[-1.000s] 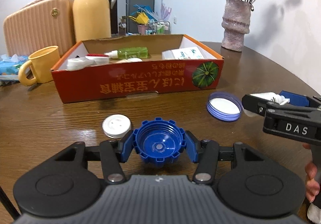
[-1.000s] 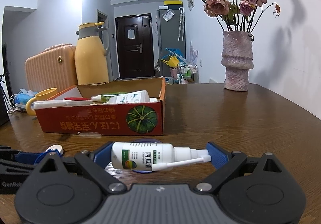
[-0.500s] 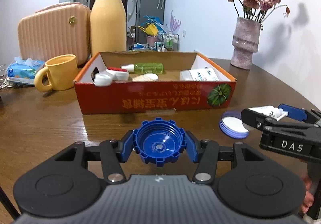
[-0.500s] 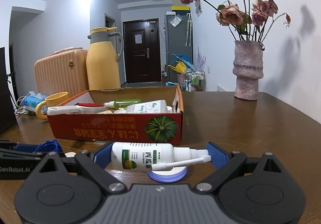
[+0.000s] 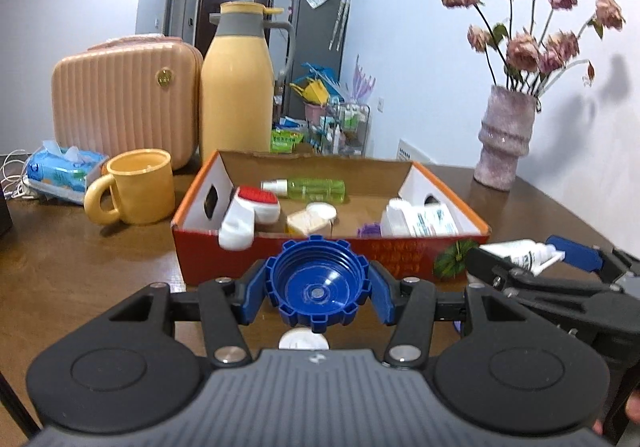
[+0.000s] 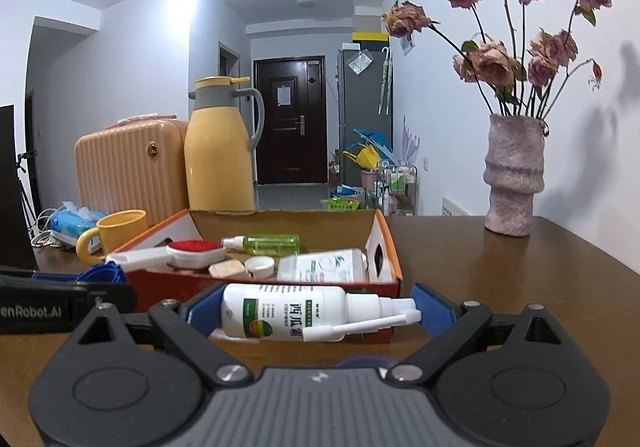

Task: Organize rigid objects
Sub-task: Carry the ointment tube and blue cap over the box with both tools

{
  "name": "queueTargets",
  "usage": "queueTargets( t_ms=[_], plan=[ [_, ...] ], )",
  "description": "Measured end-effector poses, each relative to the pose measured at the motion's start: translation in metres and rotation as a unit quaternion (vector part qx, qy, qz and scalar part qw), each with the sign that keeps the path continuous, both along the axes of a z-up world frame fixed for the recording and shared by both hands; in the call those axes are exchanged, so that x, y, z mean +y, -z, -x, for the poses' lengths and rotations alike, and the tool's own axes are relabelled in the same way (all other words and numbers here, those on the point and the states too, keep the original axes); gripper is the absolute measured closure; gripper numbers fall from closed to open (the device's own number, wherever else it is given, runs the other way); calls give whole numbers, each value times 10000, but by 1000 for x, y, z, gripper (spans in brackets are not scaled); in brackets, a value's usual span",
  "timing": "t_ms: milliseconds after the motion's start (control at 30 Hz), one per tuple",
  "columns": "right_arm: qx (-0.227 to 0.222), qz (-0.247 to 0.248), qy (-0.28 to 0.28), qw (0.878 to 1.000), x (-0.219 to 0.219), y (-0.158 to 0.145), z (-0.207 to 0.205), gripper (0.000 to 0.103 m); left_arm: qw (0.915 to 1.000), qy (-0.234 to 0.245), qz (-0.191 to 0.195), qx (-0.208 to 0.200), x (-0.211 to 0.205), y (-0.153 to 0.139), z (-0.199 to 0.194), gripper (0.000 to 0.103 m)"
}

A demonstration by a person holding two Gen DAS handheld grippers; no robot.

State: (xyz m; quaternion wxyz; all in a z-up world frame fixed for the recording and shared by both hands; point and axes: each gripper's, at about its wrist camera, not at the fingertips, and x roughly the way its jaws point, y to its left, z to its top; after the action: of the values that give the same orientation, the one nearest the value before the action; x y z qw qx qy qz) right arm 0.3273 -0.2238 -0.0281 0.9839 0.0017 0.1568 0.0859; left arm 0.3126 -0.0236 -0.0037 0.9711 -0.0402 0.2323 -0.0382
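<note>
My left fingers (image 5: 276,285) are pinching the blue cap (image 5: 318,285); my right fingers (image 6: 434,311) are pinching the spray bottle (image 6: 288,313) end to end. Both are hanging just short of the box (image 5: 192,217). Clipping its near wall could be knocking either loose.

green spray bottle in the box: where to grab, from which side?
Grip the green spray bottle across its clear green body, coming from above. It lies on its side along the back wall of the cardboard box, white cap toward the red brush, so the walls probably block a side approach.
</note>
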Motion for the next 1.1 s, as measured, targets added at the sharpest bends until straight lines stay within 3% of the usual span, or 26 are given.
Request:
queueTargets(
  t_ms=[333, 1100],
  plan=[
    [-191, 21, 63, 9998, 11, -12, -29, 6, 9994, -228, 113, -244, 3, -17, -27, 49],
    [-200, -47, 260, 9995, 13, -8, -106, 6, 9985, -500, 205, -59, 1, -10, -105, 49]
  ],
)
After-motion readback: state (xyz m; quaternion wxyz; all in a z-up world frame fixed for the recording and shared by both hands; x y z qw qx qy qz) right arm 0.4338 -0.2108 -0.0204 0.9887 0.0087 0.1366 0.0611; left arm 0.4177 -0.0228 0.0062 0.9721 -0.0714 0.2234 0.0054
